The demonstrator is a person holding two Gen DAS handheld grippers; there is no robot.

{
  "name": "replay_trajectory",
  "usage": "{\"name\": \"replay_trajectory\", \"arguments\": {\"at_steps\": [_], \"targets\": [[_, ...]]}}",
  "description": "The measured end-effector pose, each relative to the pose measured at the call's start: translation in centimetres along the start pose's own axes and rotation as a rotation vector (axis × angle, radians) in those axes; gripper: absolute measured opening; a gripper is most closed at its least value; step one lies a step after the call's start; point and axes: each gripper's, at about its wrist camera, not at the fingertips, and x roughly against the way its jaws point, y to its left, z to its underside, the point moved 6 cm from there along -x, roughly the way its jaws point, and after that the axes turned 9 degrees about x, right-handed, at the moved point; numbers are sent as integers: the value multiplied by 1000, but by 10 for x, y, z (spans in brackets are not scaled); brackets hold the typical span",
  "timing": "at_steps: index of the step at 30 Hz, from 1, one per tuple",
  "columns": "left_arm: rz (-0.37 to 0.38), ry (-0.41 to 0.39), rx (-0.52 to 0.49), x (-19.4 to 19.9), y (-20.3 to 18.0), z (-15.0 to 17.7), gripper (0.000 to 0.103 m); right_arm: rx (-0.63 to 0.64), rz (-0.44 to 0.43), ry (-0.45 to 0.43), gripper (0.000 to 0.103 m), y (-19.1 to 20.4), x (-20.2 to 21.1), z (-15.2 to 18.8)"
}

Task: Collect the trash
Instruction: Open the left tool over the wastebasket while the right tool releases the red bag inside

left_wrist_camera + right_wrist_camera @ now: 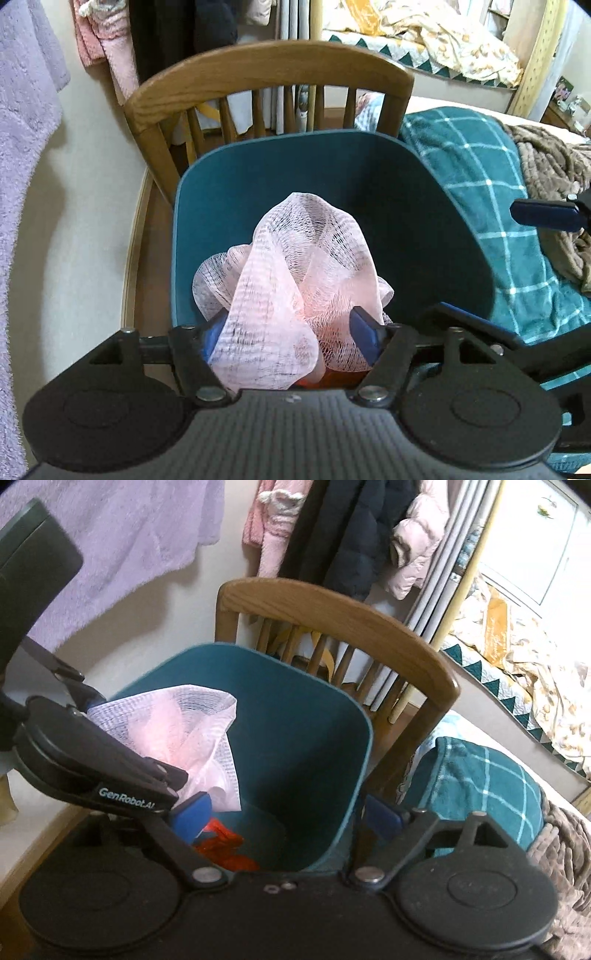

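Observation:
A teal trash bin (pixel 424 206) fills the middle of both views; it also shows in the right wrist view (pixel 295 720). My left gripper (pixel 291 332) is shut on a pale pink mesh net (pixel 295 273) and holds it over the bin's opening. The net bunches up between the blue pads and hides their tips. In the right wrist view the left gripper (pixel 110 775) and the net (pixel 192 731) sit at the bin's left rim. An orange scrap (pixel 225 849) lies at the bin's bottom. My right gripper (pixel 284 816) is open and empty, straddling the bin's near right wall.
A wooden chair (pixel 266 70) stands right behind the bin; the chair also shows in the right wrist view (pixel 332 609). A teal checked blanket (pixel 480 177) and a brown throw (pixel 546 162) lie to the right. Clothes hang on the wall (pixel 332 528). A lilac towel (pixel 22 147) hangs left.

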Motion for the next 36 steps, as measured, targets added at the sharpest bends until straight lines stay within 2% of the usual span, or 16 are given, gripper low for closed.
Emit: {"name": "replay_trajectory", "arguments": {"at_steps": [3, 6, 9, 16, 20, 25, 27, 30, 33, 36], "targets": [[6, -19, -11, 12, -3, 0, 70, -41, -4, -16, 97, -5, 13, 0], [16, -43, -21, 24, -5, 2, 71, -78, -7, -36, 99, -11, 27, 2], [3, -68, -31, 30, -7, 2, 79, -115, -9, -58, 100, -18, 43, 5], [-17, -18, 11, 13, -8, -5, 79, -189, -44, -101, 101, -20, 87, 23], [-29, -6, -44, 13, -13, -2, 84, -193, -70, -107, 101, -16, 112, 42], [-102, 10, -103, 13, -23, -2, 84, -214, -108, -107, 101, -12, 138, 62], [-150, 86, -74, 8, -22, -5, 84, -223, -119, -107, 101, -11, 146, 68], [-60, 175, 30, 12, -19, -16, 84, -229, -135, -103, 101, -6, 154, 76], [-15, 167, 119, 26, -13, -37, 84, -230, -143, -110, 101, -3, 161, 84], [-4, 145, 145, 38, -11, -56, 84, -241, -149, -116, 101, -3, 165, 89]]}}
